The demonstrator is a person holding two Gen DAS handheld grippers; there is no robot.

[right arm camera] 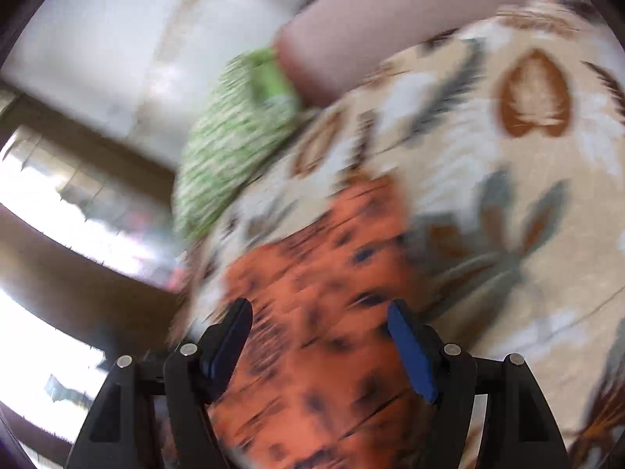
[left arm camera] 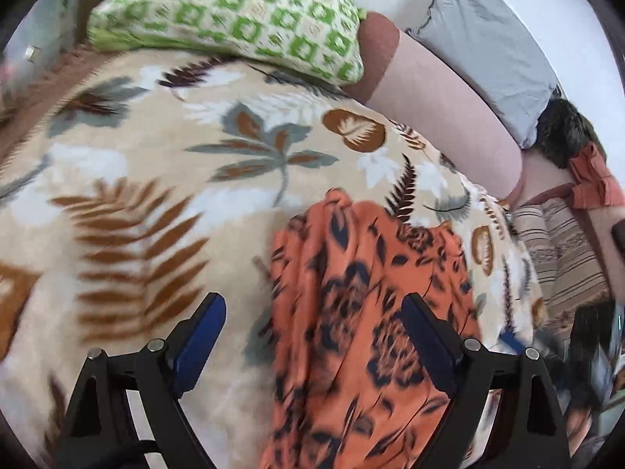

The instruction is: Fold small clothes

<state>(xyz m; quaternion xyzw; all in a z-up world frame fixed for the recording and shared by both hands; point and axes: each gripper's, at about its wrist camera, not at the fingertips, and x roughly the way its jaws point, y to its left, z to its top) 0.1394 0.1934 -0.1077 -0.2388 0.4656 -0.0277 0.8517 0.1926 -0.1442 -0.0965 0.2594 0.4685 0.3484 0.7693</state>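
Observation:
An orange garment with a dark floral print [left arm camera: 363, 312] lies on a beige blanket with a leaf pattern [left arm camera: 156, 164]. My left gripper [left arm camera: 312, 305] is open above the garment's left edge, with nothing between its blue pads. In the blurred right wrist view the same orange garment [right arm camera: 312, 312] lies on the blanket [right arm camera: 508, 195]. My right gripper [right arm camera: 318, 310] is open just above the garment, holding nothing.
A green-and-white patterned pillow [left arm camera: 234, 15] lies at the head of the bed, and it shows in the right wrist view [right arm camera: 234, 133]. A pink bolster [left arm camera: 437, 117], a grey pillow [left arm camera: 488, 47] and a striped cloth [left arm camera: 558, 250] are at the right. A bright window [right arm camera: 58, 203] is left.

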